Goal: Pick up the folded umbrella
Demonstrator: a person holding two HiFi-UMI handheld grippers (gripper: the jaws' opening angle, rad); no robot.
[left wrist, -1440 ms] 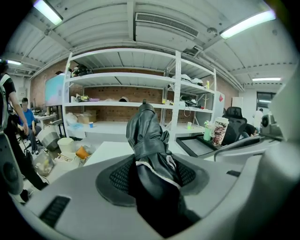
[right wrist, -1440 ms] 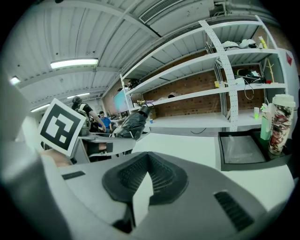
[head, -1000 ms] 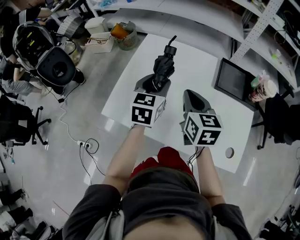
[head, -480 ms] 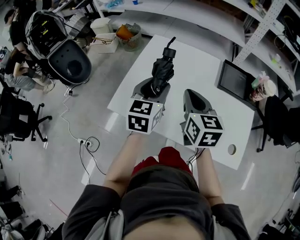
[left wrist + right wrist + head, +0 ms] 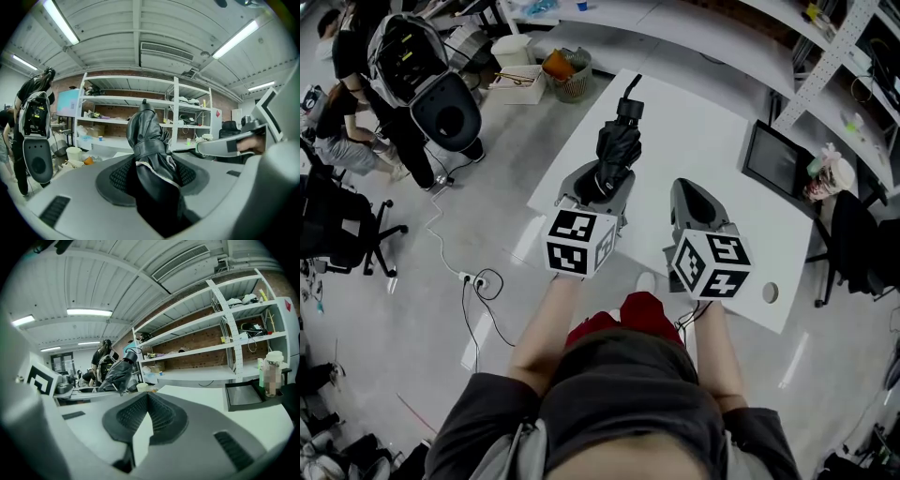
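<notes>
A lab — cluttered metal shelving (image 5: 112, 99), white worktable (image 5: 703, 141).

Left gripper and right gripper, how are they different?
The left gripper has its jaws clamped on the folded umbrella; the right gripper holds nothing. The left gripper's jaws stand apart around the black fabric; the right gripper's jaws meet at their tips. Both are gray, carry a marker cube, and point away from the person over the white table.
</notes>
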